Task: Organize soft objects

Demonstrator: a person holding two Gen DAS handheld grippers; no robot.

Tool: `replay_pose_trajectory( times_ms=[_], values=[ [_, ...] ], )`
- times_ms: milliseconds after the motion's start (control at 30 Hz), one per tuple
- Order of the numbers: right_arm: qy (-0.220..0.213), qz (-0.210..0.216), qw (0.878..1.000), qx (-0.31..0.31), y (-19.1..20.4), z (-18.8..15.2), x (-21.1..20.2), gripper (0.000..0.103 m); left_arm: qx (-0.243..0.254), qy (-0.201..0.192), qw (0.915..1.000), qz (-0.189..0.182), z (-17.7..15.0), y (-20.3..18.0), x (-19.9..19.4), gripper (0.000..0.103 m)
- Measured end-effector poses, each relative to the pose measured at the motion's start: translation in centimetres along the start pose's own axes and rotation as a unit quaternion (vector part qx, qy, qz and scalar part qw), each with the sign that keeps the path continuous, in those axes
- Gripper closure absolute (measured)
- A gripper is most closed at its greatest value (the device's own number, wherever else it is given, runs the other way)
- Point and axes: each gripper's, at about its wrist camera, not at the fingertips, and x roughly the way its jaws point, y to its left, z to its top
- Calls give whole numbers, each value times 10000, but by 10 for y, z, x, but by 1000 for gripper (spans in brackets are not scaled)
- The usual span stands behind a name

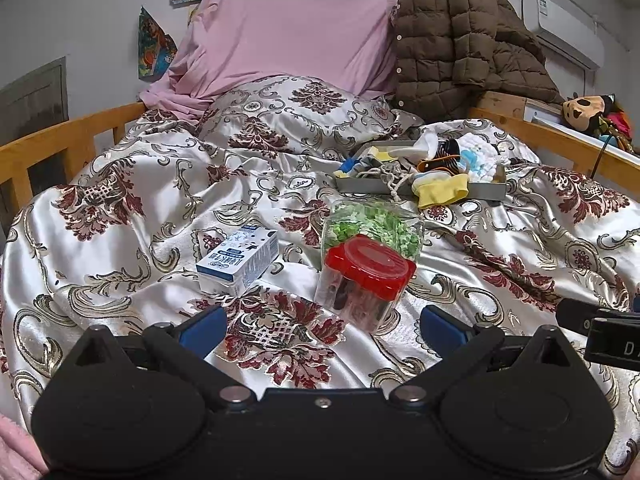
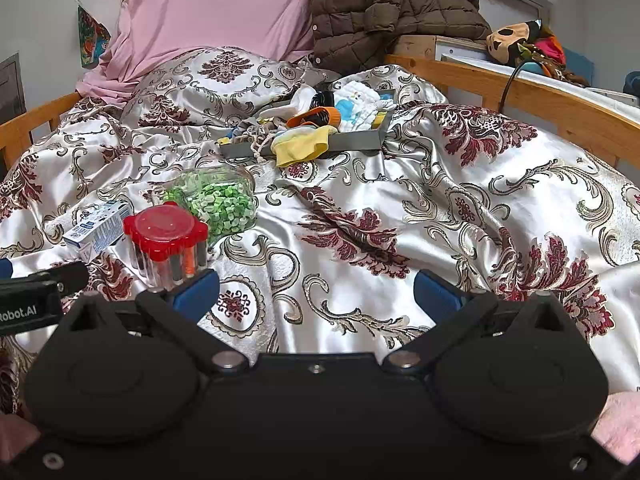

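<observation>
The left gripper [image 1: 320,328] is showing a matte black body with two rounded, fan-shaped plates and black link arms running forward to blue fingers [image 1: 202,330]. Silver round pins [image 1: 235,394] are sitting at the link joints, and a small screw [image 1: 322,402] is sitting in the middle of the dark bar. The right gripper [image 2: 316,292] is showing the same build: black plates, silver pins, blue fingers [image 2: 436,292]. White lettering is showing on its side in the left wrist view. In the right wrist view the left gripper's side is reading "Robot.AI". A fuzzy pink sleeve [image 2: 616,428] is showing at both bottom corners.
</observation>
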Motion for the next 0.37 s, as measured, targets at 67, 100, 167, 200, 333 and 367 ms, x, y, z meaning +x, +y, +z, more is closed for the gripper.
replay_pose_trajectory(
  times_ms=[67, 100, 167, 200, 333, 367],
  values=[
    [0, 0, 10000, 2, 0, 0, 0, 1, 5, -6, 10000, 7, 0, 0, 0, 1],
    [0, 0, 10000, 2, 0, 0, 0, 1, 2, -12, 10000, 8, 0, -1, 0, 1],
    [1, 2, 10000, 1, 0, 0, 0, 1, -10, -23, 10000, 0, 0, 0, 0, 1],
    [1, 2, 10000, 1, 0, 0, 0, 1, -15, -27, 10000, 1, 1, 0, -1, 1],
    [11, 3, 10000, 0, 0, 0, 0, 1, -83, -8, 9999, -88, 3, 2, -1, 1],
    [25, 1, 10000, 1, 1, -1, 0, 1, -126, 6, 9999, -89, 4, 2, -2, 1]
  ],
)
